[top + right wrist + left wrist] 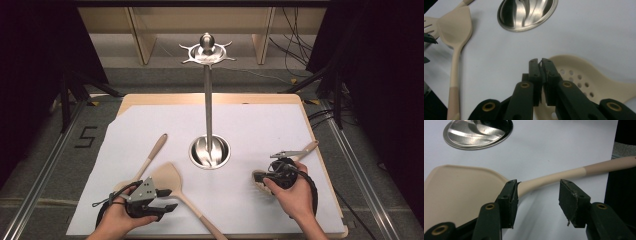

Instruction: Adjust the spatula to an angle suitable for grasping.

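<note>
Cream silicone, matt and smooth, is what the left gripper [167, 199] is reaching for: a solid turner spatula [461, 192] lying flat on the white sheet of the counter [300, 130]. Its broad, slightly dished blade is sitting just left of the left jaw in the left gripper view, and its neck is passing between the two released jaws, which are standing wide with nothing pressed. Beyond the right jaw the handle is changing to a darker tan end [614, 165].

The risk here looks like a poor bite. The left jaw is already touching or nearly touching the blade's shoulder, so closing now could pinch the flare, not the round neck, and the spatula might pivot or slip out when lifted. The long handle would add leverage to any such twist.

The right gripper [540, 62] is holding its jaws clenched on nothing, hovering just above the bowl of a cream slotted spoon [584, 77], which is lying behind and to the right of them. A steel utensil stand [210, 150] is rising beyond both grippers, and a slotted turner [150, 160] is resting beside the left one.
</note>
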`<state>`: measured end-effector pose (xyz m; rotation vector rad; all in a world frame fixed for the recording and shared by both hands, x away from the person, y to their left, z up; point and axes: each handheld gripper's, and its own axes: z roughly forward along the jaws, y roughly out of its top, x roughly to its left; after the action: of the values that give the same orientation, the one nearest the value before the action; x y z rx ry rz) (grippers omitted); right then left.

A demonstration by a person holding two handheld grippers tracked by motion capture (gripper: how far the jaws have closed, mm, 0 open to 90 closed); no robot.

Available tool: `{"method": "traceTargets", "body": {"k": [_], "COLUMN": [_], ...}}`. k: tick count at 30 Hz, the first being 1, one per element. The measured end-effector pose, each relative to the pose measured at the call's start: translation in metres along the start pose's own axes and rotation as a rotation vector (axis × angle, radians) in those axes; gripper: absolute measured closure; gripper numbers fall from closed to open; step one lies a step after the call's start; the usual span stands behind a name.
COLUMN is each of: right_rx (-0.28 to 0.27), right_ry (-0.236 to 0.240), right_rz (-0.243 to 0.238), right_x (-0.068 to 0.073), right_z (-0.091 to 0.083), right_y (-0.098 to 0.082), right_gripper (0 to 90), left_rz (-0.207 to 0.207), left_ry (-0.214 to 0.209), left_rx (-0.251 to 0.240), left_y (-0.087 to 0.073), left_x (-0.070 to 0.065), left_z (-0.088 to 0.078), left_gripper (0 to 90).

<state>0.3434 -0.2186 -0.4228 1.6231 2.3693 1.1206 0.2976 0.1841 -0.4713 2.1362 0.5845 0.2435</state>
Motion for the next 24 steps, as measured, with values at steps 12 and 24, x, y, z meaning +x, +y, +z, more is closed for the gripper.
{"method": "traceTargets", "body": {"k": [12, 24], "right_rx": [-0.069, 0.234], "right_ry": [0.024, 0.171], "right_rz": [-0.074, -0.219], "right_x": [0.013, 0.088], "right_z": [-0.007, 0.026], "right_y": [0.003, -0.015], "right_gripper": [85.6, 90.0], "left_rz": [-0.005, 0.008], "left_ry": [0.010, 0.048], "left_rx": [-0.003, -0.013], "left_y": [0.000, -0.002], "left_x": [0.000, 0.000], "left_z": [0.000, -0.003], "left_gripper": [47.6, 47.2]}}
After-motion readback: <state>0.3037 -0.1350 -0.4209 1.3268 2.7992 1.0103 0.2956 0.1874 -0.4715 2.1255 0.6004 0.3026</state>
